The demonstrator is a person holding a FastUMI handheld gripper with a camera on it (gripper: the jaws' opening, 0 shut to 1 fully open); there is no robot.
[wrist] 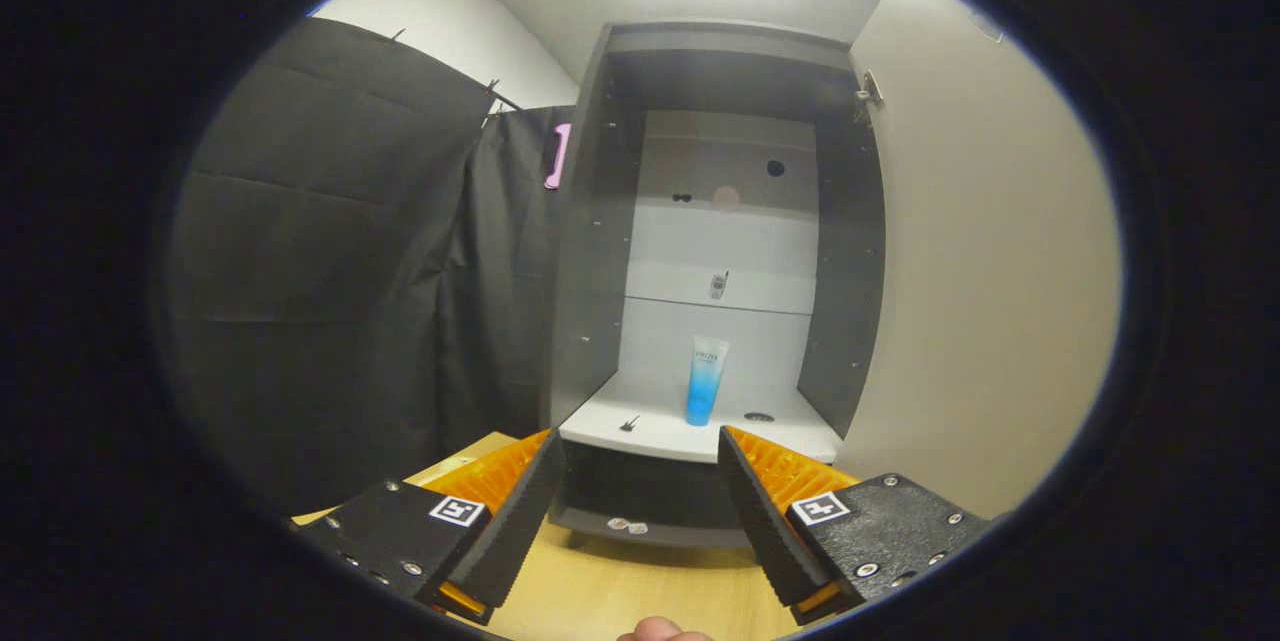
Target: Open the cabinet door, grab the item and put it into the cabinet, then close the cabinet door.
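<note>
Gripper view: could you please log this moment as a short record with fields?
cabinet: open, door swung to the right
tube: blue and white, upright on the white shelf inside the cabinet
tongs: open, holding nothing, just short of the shelf edge
pink handle: at the cabinet's left side
table: light wood, under the tongs
task stage: tube is in, door not yet closed
</note>
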